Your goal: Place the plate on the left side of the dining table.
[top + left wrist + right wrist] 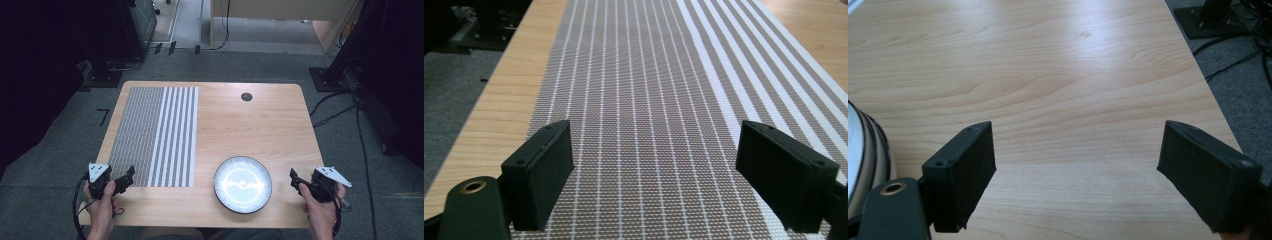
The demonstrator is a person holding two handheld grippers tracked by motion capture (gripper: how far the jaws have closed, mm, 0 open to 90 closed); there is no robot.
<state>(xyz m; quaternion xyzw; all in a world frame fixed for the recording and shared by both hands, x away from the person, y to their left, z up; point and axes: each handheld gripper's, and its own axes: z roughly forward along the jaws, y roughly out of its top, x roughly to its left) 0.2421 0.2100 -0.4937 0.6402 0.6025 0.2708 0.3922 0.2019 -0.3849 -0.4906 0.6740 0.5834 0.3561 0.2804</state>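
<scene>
Here, placemat [152, 136] long axis runs away from person; left tongs [126, 178], right tongs [295, 178] apart, empty.

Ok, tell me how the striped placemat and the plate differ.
The placemat is a flat woven rectangle, the plate a round dish with a raised dark rim. The placemat is grey-brown with white stripes that widen toward one side; the plate is white inside and glossy. The placemat lies by the left claw, the plate nearer the right claw. Both rest on the wooden table.
</scene>
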